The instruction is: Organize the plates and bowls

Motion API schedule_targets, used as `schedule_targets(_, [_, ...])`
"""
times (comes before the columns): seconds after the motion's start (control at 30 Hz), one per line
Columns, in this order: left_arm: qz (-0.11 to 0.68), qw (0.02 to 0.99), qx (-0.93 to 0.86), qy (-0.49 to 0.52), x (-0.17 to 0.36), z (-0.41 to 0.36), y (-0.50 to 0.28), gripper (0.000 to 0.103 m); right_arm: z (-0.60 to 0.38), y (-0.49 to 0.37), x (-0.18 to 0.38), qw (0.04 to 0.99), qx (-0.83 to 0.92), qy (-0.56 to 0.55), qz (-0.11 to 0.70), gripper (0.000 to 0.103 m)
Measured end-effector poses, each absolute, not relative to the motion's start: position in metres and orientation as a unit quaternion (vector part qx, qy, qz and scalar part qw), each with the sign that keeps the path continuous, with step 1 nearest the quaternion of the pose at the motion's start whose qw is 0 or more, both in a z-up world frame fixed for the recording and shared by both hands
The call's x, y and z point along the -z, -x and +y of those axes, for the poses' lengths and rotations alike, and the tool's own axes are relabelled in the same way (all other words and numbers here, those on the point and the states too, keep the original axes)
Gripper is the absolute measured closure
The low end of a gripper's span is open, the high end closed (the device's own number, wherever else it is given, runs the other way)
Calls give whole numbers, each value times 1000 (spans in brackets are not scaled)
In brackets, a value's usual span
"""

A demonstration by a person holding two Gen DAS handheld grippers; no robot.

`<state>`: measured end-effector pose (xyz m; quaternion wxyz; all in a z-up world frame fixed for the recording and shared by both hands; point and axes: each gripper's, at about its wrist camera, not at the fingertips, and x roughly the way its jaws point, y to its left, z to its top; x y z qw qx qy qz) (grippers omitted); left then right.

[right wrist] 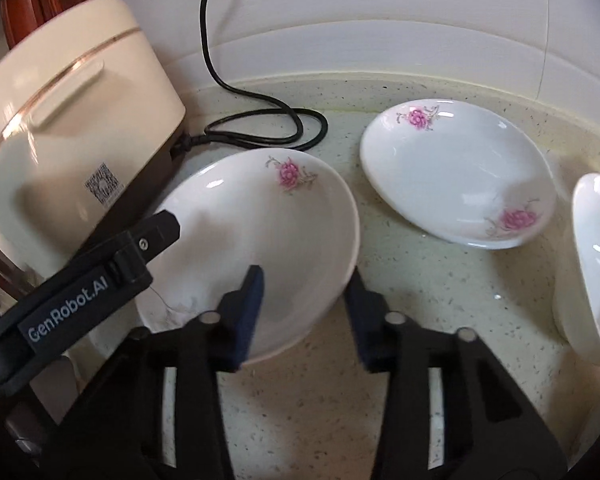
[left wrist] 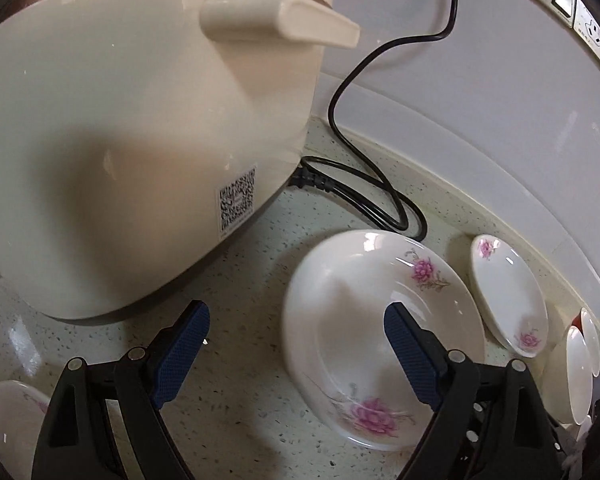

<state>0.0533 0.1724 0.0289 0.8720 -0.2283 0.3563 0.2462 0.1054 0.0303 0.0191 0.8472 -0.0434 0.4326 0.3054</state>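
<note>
Little is judged done so far. Two flowered plates are seen lying loose on the counter [right wrist: 320, 408], well short of any stack. At the right edge a pile of white dishes [right wrist: 596, 264] is partly seen; whether it's the sorted stack can't be told. Another plate [left wrist: 8, 420] is glimpsed at lower left in the left wrist view. So most sorting is prob. left.

The near plate [right wrist: 260, 240] is set just beside the cooker [right wrist: 72, 148], w/ the cord [right wrist: 260, 136] behind it. It is oval; its long axis is run from the near-left to the far-right in the right wrist view, flower ends at each tip, hollow side up. The far plate [right wrist: 460, 172] is laid flat nearer the wall, apart from the first, long axis slanted the other way.

The right gripper [right wrist: 304, 308] is held partly open, jaws astride the near plate's rim, one pad inside, one outside; no grip is made yet. The left gripper [left wrist: 296, 348] is spread wide, nothing held, one finger over the same plate.
</note>
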Motion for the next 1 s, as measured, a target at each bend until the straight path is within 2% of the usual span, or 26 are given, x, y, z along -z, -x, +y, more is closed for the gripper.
schedule_targets(0.03, [357,872,-244,230,-29,172,-52,13,28,-105,-19,847,-303,40,435,74])
schedule_targets(0.2, [368,870,-231,234,-24,170,-56,13,4,-100,-19,844,-297,31,446,81])
schedule_targets(0.3, [387,868,-220,221,-20,164,-61,14,-11,-96,-21,841,-286,29,459,84])
schedule_targets(0.5, [418,864,-208,187,-16,146,-64,21,-33,-86,-28,852,-262,29,452,84])
schedule_targets(0.57, [424,863,-212,172,-15,141,-65,25,-38,-85,-27,851,-264,22,453,84])
schedule_targets(0.63, [423,867,-215,156,-15,138,-66,36,-39,-86,-27,849,-266,12,456,84])
schedule_targets(0.7, [420,869,-210,157,-16,136,-65,43,-38,-88,-23,842,-272,-3,466,84])
schedule_targets(0.83, [415,876,-199,147,-16,132,-70,60,-34,-88,-20,838,-278,-17,469,77])
schedule_targets(0.93, [412,880,-194,131,-17,126,-71,67,-33,-86,-21,839,-281,-20,465,71])
schedule_targets(1.0, [411,881,-194,129,-18,126,-73,68,-32,-85,-21,837,-287,-24,464,66])
